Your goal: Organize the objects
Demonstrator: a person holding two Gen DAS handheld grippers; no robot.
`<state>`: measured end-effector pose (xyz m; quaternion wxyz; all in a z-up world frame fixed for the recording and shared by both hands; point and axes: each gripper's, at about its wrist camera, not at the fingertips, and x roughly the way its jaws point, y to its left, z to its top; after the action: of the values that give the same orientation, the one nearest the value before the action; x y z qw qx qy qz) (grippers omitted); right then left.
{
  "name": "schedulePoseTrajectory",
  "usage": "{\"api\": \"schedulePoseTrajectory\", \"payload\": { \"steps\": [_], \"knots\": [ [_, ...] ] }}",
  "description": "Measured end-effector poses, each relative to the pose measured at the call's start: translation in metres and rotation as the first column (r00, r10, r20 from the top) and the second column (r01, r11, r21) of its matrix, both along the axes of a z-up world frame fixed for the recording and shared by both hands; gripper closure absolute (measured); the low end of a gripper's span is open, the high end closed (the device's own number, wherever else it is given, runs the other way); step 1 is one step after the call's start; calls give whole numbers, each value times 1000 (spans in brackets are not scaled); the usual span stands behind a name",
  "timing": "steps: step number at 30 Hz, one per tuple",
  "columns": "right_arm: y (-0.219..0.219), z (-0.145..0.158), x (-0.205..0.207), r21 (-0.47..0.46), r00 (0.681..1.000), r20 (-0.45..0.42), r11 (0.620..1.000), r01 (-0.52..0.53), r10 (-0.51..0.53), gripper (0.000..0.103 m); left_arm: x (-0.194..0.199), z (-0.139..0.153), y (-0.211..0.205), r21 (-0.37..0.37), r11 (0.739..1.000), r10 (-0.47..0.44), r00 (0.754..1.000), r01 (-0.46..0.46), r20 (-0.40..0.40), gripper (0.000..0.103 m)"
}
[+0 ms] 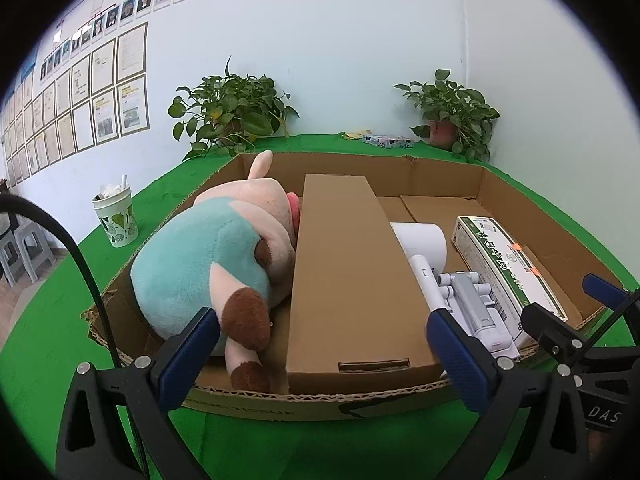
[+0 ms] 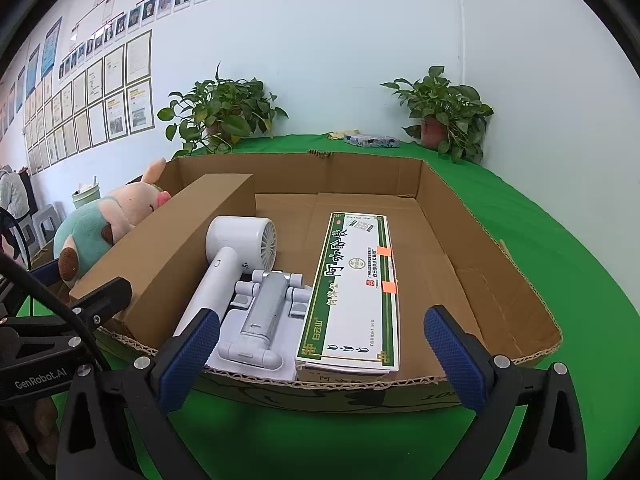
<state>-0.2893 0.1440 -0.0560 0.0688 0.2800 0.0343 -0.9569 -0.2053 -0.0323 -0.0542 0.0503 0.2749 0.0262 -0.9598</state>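
Your left gripper (image 1: 322, 354) – jaws spread wide, gripping nothing, poised over the near rim of the cardboard tray (image 1: 440, 164). Your right gripper (image 2: 322, 354) – jaws equally wide, empty. In the tray, on the green counter (image 2: 540, 232): one plush toy (image 1: 208, 264), one long brown box (image 1: 344, 272), one white hair dryer (image 2: 236, 252), one grey folding stand (image 2: 264, 316), one green-and-white carton (image 2: 356, 292). Behind: two potted plants, one paper cup (image 1: 116, 216).

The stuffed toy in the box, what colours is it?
The plush toy is pale pink with a teal body and brown patches, clearest in the left wrist view.
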Motion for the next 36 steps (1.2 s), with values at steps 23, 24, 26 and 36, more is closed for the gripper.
{"api": "schedulePoseTrajectory", "payload": {
  "steps": [23, 24, 26, 36],
  "knots": [
    [1, 1, 1, 0, 1000, 0, 1000, 2, -2, 0, -1, 0, 1, 9, 1000, -4, 1000, 4, 2, 0],
    [0, 1, 1, 0, 1000, 0, 1000, 2, -2, 0, -1, 0, 2, 9, 1000, -4, 1000, 4, 2, 0],
    [1, 1, 1, 0, 1000, 0, 1000, 2, -2, 0, -1, 0, 2, 10, 1000, -5, 1000, 5, 3, 0],
    [0, 1, 1, 0, 1000, -1, 1000, 2, -2, 0, -1, 0, 2, 10, 1000, -5, 1000, 5, 3, 0]
  ]
}}
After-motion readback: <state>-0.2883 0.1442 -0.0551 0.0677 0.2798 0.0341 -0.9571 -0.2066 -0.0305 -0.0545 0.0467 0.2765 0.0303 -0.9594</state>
